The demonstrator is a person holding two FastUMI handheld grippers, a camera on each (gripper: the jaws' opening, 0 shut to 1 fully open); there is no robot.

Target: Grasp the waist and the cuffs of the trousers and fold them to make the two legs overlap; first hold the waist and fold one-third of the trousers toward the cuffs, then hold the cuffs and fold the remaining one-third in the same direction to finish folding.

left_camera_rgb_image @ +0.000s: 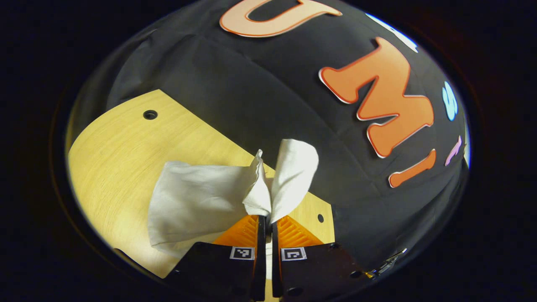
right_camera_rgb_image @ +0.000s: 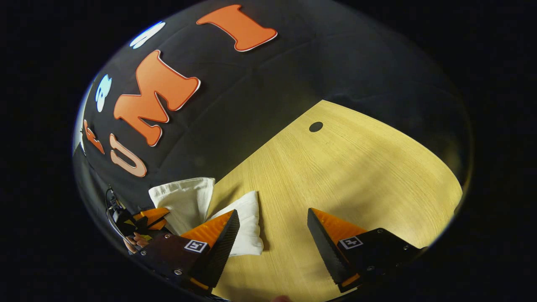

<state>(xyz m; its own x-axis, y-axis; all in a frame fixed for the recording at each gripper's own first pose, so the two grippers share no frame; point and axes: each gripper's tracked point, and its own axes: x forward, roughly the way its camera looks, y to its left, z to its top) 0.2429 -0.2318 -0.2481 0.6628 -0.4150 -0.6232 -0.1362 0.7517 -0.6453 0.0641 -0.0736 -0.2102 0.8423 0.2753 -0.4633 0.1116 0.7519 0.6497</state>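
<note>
The white trousers [left_camera_rgb_image: 201, 201] are bunched and lifted over the wooden table [left_camera_rgb_image: 117, 151]. My left gripper [left_camera_rgb_image: 268, 220] is shut on a gathered edge of the cloth, which fans up on both sides of the fingertips. In the right gripper view the trousers [right_camera_rgb_image: 186, 201] lie at the table's left edge, with a fold [right_camera_rgb_image: 248, 222] just behind my right gripper's left finger [right_camera_rgb_image: 218, 235]. My right gripper [right_camera_rgb_image: 272, 226] is open over bare wood, holding nothing. The left gripper [right_camera_rgb_image: 147, 218] appears at the far left of that view, next to the cloth, with a hand beneath it.
The table [right_camera_rgb_image: 344, 167] has a small round hole [right_camera_rgb_image: 316, 126] near its far edge, and others [left_camera_rgb_image: 149, 114] in the left gripper view. The black booth wall stands close behind the table. Bare wood stretches to the right of the right gripper.
</note>
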